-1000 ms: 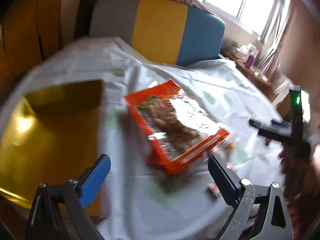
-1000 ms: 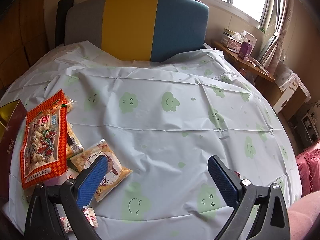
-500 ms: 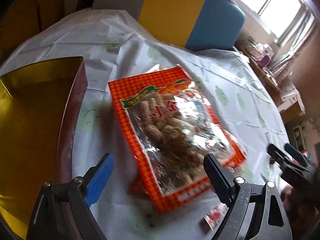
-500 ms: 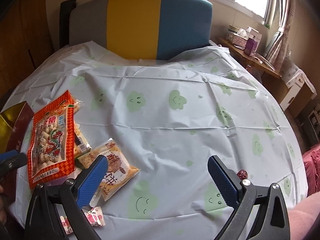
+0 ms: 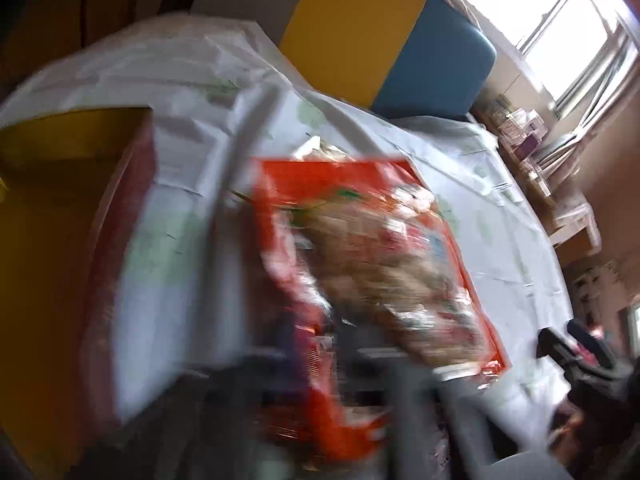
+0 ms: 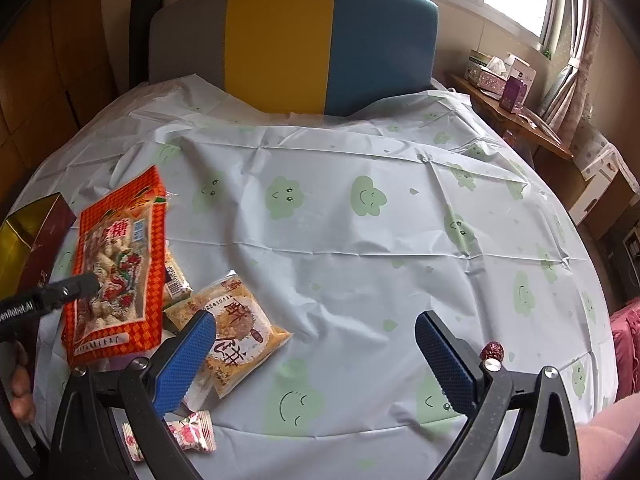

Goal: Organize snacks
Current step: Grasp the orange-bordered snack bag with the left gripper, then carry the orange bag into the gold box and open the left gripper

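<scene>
A big orange snack bag [image 5: 380,264] lies at the table's left, also seen in the right wrist view [image 6: 116,264]. My left gripper [image 5: 324,340] is blurred; its jaws are closing, with the bag's near edge crumpled between them. In the right wrist view the left gripper [image 6: 86,284] sits pinched on the bag's left edge. My right gripper [image 6: 316,344] hovers open over the tablecloth with nothing between its fingers, just right of a yellow pastry packet [image 6: 240,328]. A gold-lined red box [image 5: 48,240] stands open left of the bag.
A wrapped candy [image 6: 192,432] and a red date [image 6: 494,350] lie near the table's front edge. Another packet [image 6: 174,276] pokes out from under the orange bag. A grey, yellow and blue chair [image 6: 320,40] stands behind the table; a side table [image 6: 520,120] is at right.
My left gripper came down onto the orange bag and its wide-open jaws closed on the bag's near edge, crumpling it. The right gripper stayed where it was, open.
</scene>
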